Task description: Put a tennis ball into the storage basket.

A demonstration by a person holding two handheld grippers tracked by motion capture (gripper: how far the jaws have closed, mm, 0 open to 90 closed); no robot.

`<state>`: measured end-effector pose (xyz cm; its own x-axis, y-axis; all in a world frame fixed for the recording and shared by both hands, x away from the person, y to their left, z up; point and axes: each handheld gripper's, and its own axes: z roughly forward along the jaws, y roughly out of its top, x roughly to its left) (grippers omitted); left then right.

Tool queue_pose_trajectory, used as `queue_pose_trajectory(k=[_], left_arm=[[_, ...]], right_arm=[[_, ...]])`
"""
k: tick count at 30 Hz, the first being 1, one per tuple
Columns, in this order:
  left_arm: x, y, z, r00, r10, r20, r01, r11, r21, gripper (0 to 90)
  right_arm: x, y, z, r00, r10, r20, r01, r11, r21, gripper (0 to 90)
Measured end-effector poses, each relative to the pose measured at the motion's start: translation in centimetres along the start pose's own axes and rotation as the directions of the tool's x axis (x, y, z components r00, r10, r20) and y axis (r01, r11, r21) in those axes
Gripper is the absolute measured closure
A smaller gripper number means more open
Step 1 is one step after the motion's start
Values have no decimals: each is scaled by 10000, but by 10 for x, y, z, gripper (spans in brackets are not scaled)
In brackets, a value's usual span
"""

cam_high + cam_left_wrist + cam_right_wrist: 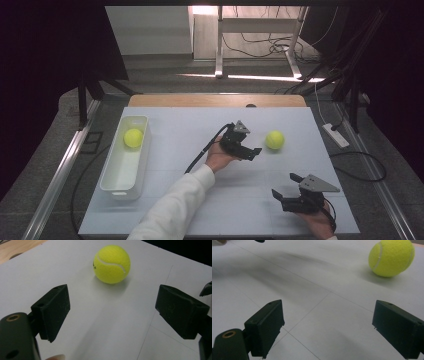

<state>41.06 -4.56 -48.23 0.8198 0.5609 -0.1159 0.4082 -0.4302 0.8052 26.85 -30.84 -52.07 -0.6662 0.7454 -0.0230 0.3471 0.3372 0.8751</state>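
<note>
Tennis ball [275, 140] lies on the white table [200, 200], just ahead of the left gripper [250, 150], jaws spread and empty. Right gripper [282, 186] rests nearer the person, jaws likewise released. Second ball [133, 138] sits in the white bin [120, 187].

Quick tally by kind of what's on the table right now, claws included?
Tennis balls: 2, one on the table, one in the bin
White bin: 1
Claws: 2, left claw and right claw, both open and empty
Total: 5
</note>
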Motion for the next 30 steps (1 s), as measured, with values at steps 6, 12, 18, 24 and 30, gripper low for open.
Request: queue_pose_trajectory(k=[6, 12, 18, 24, 30], left_arm=[[2, -2, 5, 10000, -54, 6, 54, 9999, 98, 130], [2, -2, 10, 9999, -129, 0, 129, 9998, 137, 130], [2, -1, 18, 9999, -168, 33, 167, 9996, 227, 130], [1, 2, 22, 9999, -124, 58, 122, 9996, 244, 130], [1, 3, 25, 9999, -127, 46, 125, 9995, 295, 129]], right_arm=[[0, 0, 1, 10000, -33, 0, 33, 10000, 33, 96], [0, 1, 2, 10000, -36, -12, 36, 10000, 21, 96], [1, 1, 3, 9999, -166, 14, 166, 9998, 71, 97], [1, 1, 2, 9998, -198, 32, 198, 9998, 79, 97], [1, 1, 2, 9997, -243, 1, 243, 9997, 28, 97]])
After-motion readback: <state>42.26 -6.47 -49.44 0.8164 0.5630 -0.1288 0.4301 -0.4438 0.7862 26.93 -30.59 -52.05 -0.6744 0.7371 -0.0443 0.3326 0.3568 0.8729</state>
